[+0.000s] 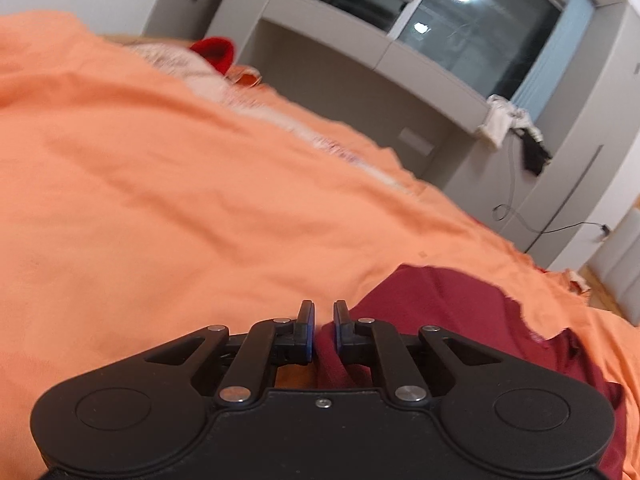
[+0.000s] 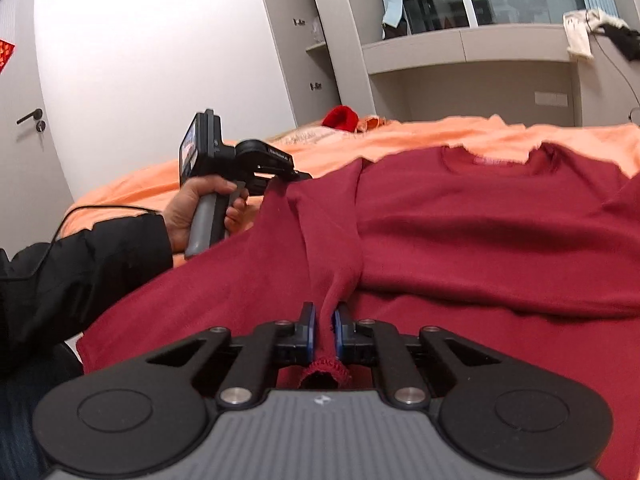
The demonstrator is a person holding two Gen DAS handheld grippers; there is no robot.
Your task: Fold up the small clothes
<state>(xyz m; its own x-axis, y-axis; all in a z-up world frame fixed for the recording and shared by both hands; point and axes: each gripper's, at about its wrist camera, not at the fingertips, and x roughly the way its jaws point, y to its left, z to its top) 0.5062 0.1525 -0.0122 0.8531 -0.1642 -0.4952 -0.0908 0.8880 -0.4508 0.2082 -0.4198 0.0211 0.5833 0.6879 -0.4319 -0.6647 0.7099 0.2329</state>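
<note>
Sweater: a dark red long-sleeved sweater (image 2: 460, 220) lay spread on an orange bed sheet (image 2: 520, 132), its neckline toward the far edge of the bed and its body flat across the middle of the right wrist view.

Sleeve: one sleeve (image 2: 316, 248) was drawn up off the sheet into a taut ridge; its ribbed cuff (image 2: 325, 372) sat just behind the right fingertips.

Right gripper: the right gripper (image 2: 325, 334) had its jaws pressed together on the sleeve, just above the cuff, with red fabric filling the narrow gap between the blue pads.

Left gripper: the left gripper (image 1: 323, 334) was nearly closed, with a fold of the sweater (image 1: 460, 312) caught between its pads. In the right wrist view the left gripper (image 2: 298, 176) met the upper end of the sleeve, near the shoulder.

Left hand: the person's left hand (image 2: 200, 208), in a black jacket sleeve, gripped the handle of that tool.

Surroundings: a bright red garment (image 2: 340, 118) lay at the far corner of the bed; grey built-in shelving (image 2: 460, 46) and a window stood behind it, with white and black cloth draped over the ledge (image 2: 580, 36).
</note>
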